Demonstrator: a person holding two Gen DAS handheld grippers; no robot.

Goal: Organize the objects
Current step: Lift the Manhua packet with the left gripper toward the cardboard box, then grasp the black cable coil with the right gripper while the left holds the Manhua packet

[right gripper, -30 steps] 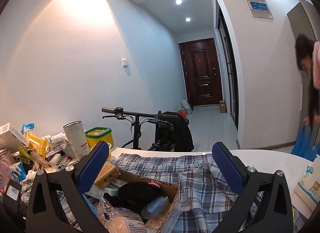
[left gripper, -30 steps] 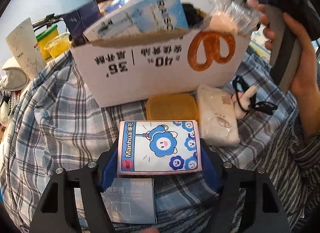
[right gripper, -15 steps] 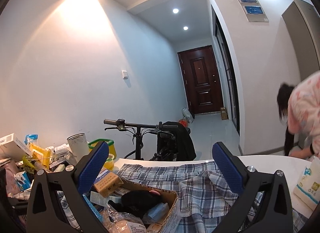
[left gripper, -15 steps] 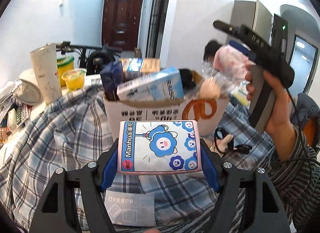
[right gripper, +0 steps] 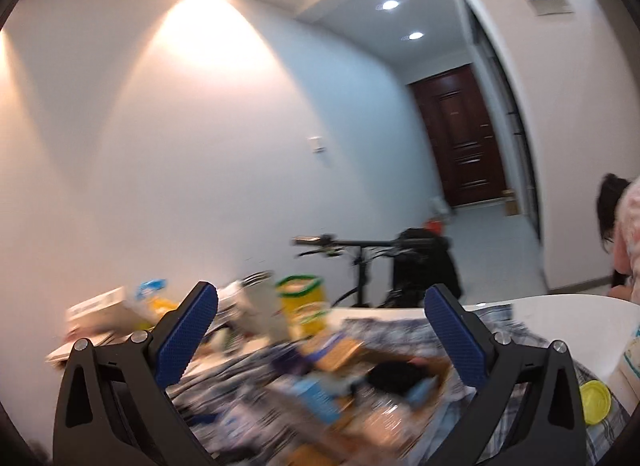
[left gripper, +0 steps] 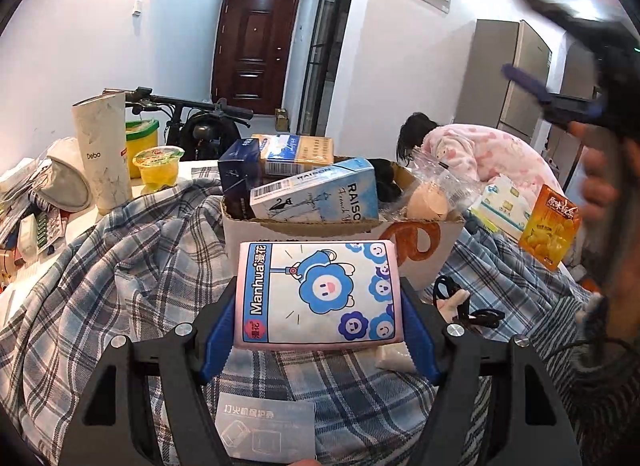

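The left gripper (left gripper: pixel 318 340) squeezes a pink tissue pack (left gripper: pixel 318 293) with blue flower faces between its blue pads, and holds it up in the air just in front of the cardboard box (left gripper: pixel 420 242). The box sits on a checked cloth (left gripper: pixel 132 266) and is full of things, like a light blue carton (left gripper: pixel 320 195) and a dark blue box (left gripper: pixel 238 169). The right gripper (right gripper: pixel 320 332) has its blue fingers (right gripper: pixel 186 332) spread wide with nothing between them, above the blurry box.
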